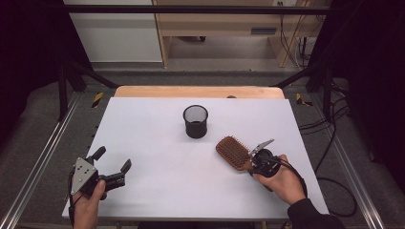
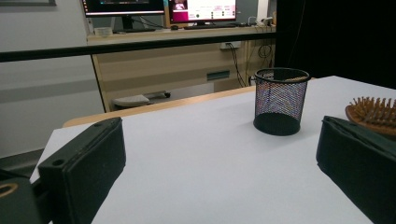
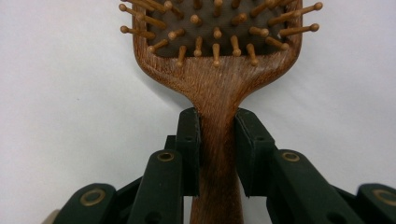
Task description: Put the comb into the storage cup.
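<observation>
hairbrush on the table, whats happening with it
A person holds a gripper in each hand at a white table. The right gripper is shut on the handle of a wooden hairbrush, bristles up, with the brush head lying to the right of a black mesh cup. The left gripper sits near the table's left front corner with its jaws wide open and nothing between them.

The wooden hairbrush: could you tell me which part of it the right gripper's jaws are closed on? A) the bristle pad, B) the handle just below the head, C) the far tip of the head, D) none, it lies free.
B: in the right gripper view the right gripper has both pads pressed against the narrow handle of the hairbrush, just below its head.
</observation>
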Motion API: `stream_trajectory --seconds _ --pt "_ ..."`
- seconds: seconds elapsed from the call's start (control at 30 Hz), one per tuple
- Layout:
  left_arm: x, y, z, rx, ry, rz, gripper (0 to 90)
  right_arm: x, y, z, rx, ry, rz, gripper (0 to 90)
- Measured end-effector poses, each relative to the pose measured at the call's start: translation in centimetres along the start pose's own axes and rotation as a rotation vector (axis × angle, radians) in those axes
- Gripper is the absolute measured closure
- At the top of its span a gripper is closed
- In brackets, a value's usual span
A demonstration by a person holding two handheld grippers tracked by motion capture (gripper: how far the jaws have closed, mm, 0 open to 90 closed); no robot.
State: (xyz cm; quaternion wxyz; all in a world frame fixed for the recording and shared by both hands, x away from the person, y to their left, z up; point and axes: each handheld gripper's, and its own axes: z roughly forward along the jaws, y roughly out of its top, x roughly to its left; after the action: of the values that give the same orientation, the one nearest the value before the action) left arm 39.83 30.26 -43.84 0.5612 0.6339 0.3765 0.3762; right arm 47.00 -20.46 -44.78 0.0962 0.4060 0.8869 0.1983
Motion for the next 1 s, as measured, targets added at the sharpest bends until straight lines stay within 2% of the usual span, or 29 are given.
stream_trajectory --seconds 0.17,0.4,0.63,0.73,0.8,1.0 --pt "-0.1 0.2 -0.1 -0.003 -0.008 -0.017 1.7 -0.3 -0.2 -1.5 -0.11 0.003 0.001 73.3" --pt "-0.9 0.9 -0.5 -0.028 -0.014 -0.012 2.1 0.0 0.1 -3.2 -0.28 0.01 0.011 73.3" --pt "-1.6 1.9 -0.5 -0.037 -0.02 -0.058 2.5 0.5 0.8 -3.8 -0.411 0.006 0.017 73.3" --pt "-2.4 3.0 -0.2 -0.046 -0.051 -0.057 2.4 0.8 1.1 -3.9 -0.479 0.013 0.016 73.3" --pt "-3.1 3.6 0.4 -0.029 -0.095 -0.059 2.3 1.0 1.3 -4.0 -0.523 0.037 0.013 73.3" --pt "-6.2 5.0 2.9 0.003 -0.183 -0.049 2.0 1.7 2.2 -3.9 -0.617 0.056 0.002 73.3"
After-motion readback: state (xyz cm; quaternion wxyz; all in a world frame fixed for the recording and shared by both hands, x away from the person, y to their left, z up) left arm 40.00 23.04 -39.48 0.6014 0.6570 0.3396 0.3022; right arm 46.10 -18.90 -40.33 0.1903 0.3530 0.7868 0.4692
